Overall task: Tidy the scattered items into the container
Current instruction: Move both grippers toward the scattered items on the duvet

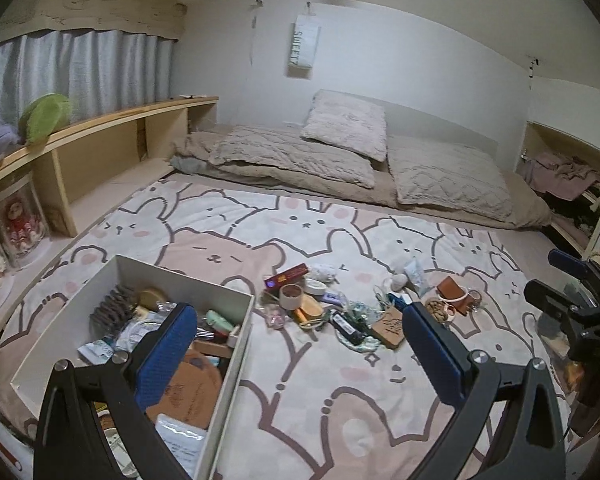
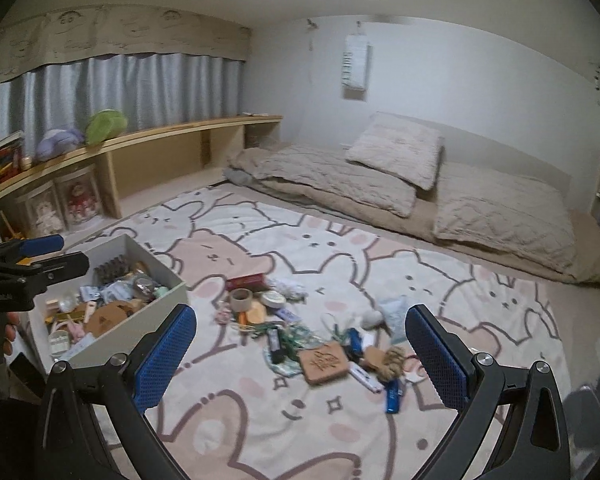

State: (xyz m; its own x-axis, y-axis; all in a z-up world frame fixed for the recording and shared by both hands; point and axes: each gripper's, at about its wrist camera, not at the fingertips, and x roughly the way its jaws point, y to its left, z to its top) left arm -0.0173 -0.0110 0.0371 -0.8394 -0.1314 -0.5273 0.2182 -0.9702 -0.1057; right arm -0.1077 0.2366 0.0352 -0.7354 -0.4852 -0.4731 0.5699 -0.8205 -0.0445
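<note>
While both hang empty, left gripper (image 1: 296,344) and right gripper (image 2: 300,344) gape wide

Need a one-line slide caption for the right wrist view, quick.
Open right gripper above a bunny-print blanket strewn with small items, a half-filled white rectangular box at left.

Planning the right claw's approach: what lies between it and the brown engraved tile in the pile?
Only bare bunny-print blanket. In the right wrist view, the stretch from the open right claw to the engraved tile holds nothing; the other clutter sits beside and beyond it.
</note>
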